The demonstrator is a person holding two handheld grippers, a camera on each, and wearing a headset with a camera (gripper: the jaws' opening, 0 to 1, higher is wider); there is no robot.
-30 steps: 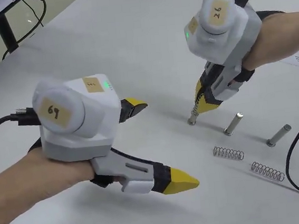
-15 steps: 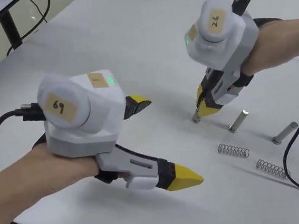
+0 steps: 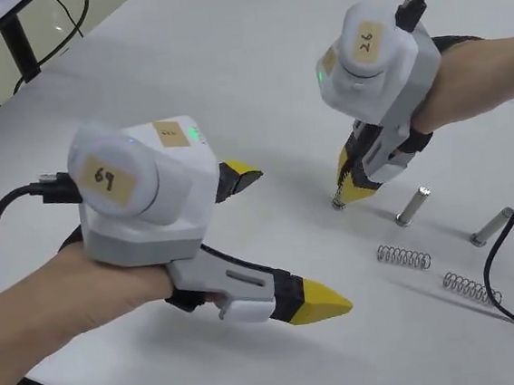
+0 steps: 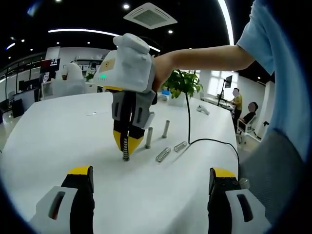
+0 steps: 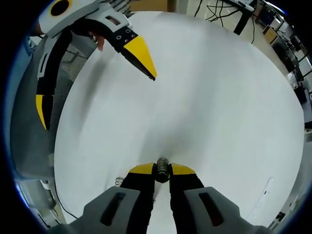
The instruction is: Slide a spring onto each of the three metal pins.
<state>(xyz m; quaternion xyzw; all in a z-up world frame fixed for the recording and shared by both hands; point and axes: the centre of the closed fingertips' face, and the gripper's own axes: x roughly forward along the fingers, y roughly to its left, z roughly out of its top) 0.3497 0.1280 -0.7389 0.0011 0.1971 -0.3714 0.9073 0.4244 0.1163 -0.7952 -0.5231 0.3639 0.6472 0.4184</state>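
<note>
- The right gripper (image 3: 353, 192) points down at the bench. Its jaws are almost closed and pinch a small coiled steel spring (image 4: 126, 145) upright.
- Directly under its tips stands a short silver metal pin (image 3: 337, 205), with the spring's lower end on it. I cannot tell how far it has slid on.
- The pin looks free-standing, so a sideways nudge from the tips could topple it. A tilted spring might catch on the pin's top, buckle, or jump away on release.
- The left gripper (image 3: 284, 240) is wide open and empty, well apart from the right one, so nothing steadies the pin.
- Beyond the right gripper stand two bare pins (image 3: 412, 206), with two loose springs (image 3: 403, 257) lying nearby. The black cable (image 3: 508, 250) beside them could sweep them off.
- The smooth white tabletop (image 3: 227, 68) would let dropped parts roll.
- Around it is an open office with ceiling strip lights and a potted plant (image 4: 183, 84).
</note>
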